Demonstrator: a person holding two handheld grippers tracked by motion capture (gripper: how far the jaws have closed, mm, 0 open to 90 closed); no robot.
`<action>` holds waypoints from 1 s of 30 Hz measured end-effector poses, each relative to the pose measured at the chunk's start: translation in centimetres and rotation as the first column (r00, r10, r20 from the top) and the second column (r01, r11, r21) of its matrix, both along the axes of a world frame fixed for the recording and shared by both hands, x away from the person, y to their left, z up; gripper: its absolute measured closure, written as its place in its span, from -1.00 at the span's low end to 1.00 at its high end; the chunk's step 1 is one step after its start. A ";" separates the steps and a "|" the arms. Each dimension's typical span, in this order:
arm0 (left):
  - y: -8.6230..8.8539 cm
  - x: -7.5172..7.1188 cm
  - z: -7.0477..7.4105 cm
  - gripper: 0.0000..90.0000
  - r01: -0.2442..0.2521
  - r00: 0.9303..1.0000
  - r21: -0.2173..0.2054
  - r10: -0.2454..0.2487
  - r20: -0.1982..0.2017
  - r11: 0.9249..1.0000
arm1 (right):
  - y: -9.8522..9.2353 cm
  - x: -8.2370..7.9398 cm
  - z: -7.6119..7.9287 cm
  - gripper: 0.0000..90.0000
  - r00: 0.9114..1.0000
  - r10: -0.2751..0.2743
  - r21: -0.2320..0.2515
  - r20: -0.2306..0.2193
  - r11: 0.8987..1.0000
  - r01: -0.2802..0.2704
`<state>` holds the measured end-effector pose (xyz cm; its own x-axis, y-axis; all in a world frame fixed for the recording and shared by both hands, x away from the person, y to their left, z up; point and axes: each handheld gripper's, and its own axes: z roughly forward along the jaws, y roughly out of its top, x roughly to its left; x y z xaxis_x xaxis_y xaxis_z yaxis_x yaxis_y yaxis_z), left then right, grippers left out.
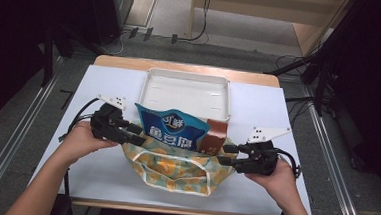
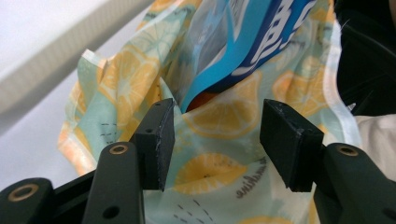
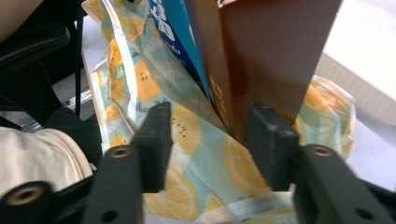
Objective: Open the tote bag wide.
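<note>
A cloth bag [image 1: 174, 169] printed with orange slices lies near the table's front edge, its mouth toward the far side. A blue snack packet [image 1: 172, 129] and a brown box [image 1: 216, 136] stick out of it. My left gripper [image 1: 139, 134] is at the bag's left rim. In the left gripper view its jaws [image 2: 217, 116] stand wide, with bag cloth [image 2: 210, 172] and the blue packet [image 2: 261, 46] beyond them, and no pad presses on anything. My right gripper [image 1: 225, 155] is at the bag's right rim. Its jaws [image 3: 210, 121] are apart, with bag cloth [image 3: 196, 154] and a corner of the brown box [image 3: 271, 51] between them.
A shallow white tray [image 1: 147, 85] stands just behind the bag at the table's middle back. The table [image 1: 104, 87] is covered with a white sheet. Its wooden far edge [image 1: 121, 61] shows. Cables trail from both grippers toward the table's sides.
</note>
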<state>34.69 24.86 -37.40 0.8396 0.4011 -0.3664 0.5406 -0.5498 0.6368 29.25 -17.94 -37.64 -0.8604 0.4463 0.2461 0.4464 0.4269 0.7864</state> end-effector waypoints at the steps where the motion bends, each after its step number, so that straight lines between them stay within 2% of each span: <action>1: -0.1 0.0 -0.2 0.00 0.004 1.000 0.013 -0.004 0.001 1.000 | 0.1 0.0 -0.1 0.08 1.000 0.002 0.000 -0.002 1.000 -0.002; 5: -0.4 -0.1 -0.6 -0.01 0.023 1.000 0.044 -0.023 0.009 0.999 | 0.6 0.0 -1.0 0.03 1.000 0.027 -0.016 -0.008 1.000 -0.027; 12: -0.1 -0.1 -1.9 0.09 0.012 1.000 0.015 -0.012 -0.015 1.000 | 0.9 0.3 -2.4 0.02 0.999 0.031 -0.040 -0.031 0.999 -0.032; 14: -0.1 -0.2 -2.1 0.17 0.011 1.000 0.022 -0.011 -0.007 1.000 | 1.0 0.3 -2.8 0.12 0.999 0.035 -0.051 -0.034 0.998 -0.036; 18: -0.2 -0.2 -2.6 0.37 0.009 1.000 0.036 -0.008 -0.028 0.999 | 1.3 0.3 -3.5 0.42 0.998 0.046 -0.065 -0.052 0.997 -0.049; 20: -0.1 -0.1 -2.8 0.56 -0.013 0.999 0.037 0.014 -0.032 0.999 | 1.5 0.3 -3.8 0.60 0.997 0.048 -0.072 -0.061 0.996 -0.052; 22: 0.1 -0.1 -3.0 0.76 -0.011 0.999 0.032 0.013 -0.040 0.999 | 1.8 0.4 -4.1 0.81 0.996 0.045 -0.081 -0.082 0.995 -0.051; 23: 0.1 -0.1 -3.0 0.76 -0.008 0.999 0.032 0.010 -0.044 0.999 | 1.8 0.4 -4.1 0.81 0.996 0.045 -0.081 -0.082 0.995 -0.051; 26: 0.0 -0.3 -3.2 0.90 -0.004 0.999 0.046 0.006 -0.038 0.999 | 1.8 0.5 -4.3 1.00 0.995 0.051 -0.082 -0.086 0.995 -0.058; 30: -0.1 -0.4 -3.2 1.00 -0.004 0.999 0.046 0.005 -0.035 0.999 | 1.7 0.4 -4.2 1.00 0.995 0.049 -0.081 -0.091 0.995 -0.056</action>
